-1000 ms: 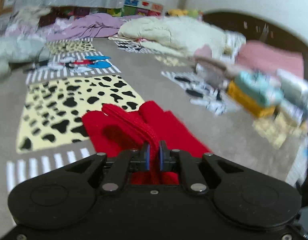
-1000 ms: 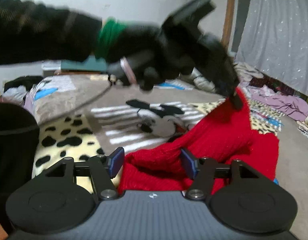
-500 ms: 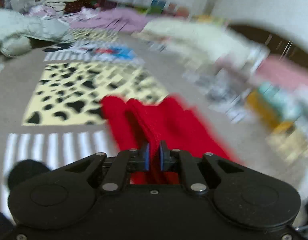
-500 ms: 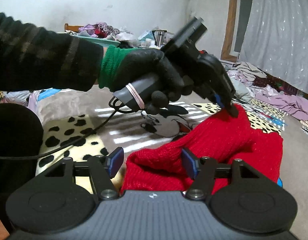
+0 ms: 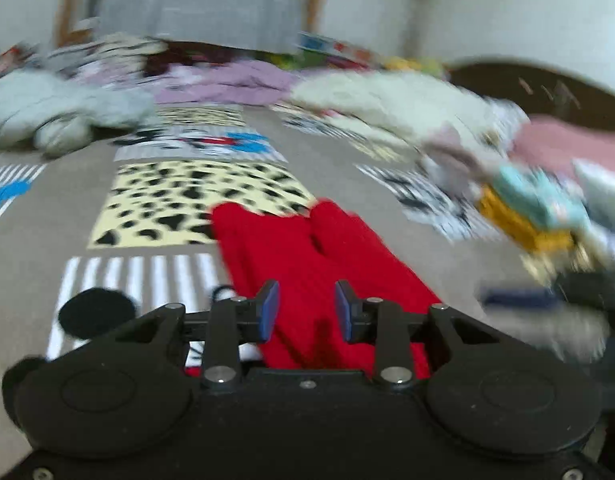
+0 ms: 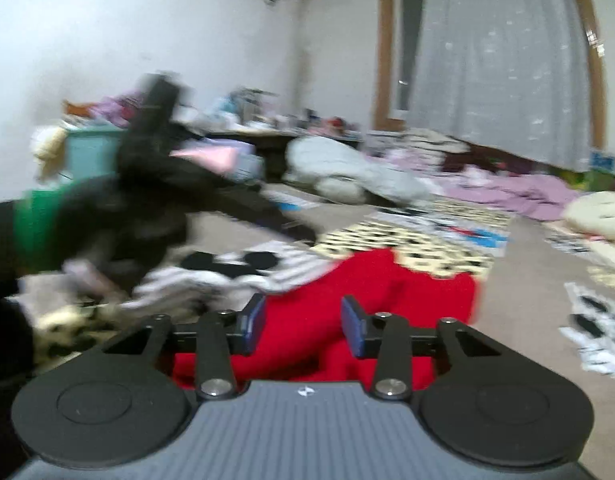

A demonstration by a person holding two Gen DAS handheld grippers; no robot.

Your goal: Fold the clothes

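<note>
Left claw (image 5: 306, 308) has released the red sweater (image 5: 307, 248).

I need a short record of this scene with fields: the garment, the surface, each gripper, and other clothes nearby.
garment: red knit garment, lying on the blanket
surface: patterned blanket with spotted and striped patches
left gripper: jaws opening, pads clear of the red knit below
right gripper: jaws closing, red knit between them, not pressed
other clothes: folded stack at right; loose pile behind

A red knitted garment (image 5: 307, 256) lies folded lengthwise, flat on the patterned blanket (image 5: 179, 200).
</note>
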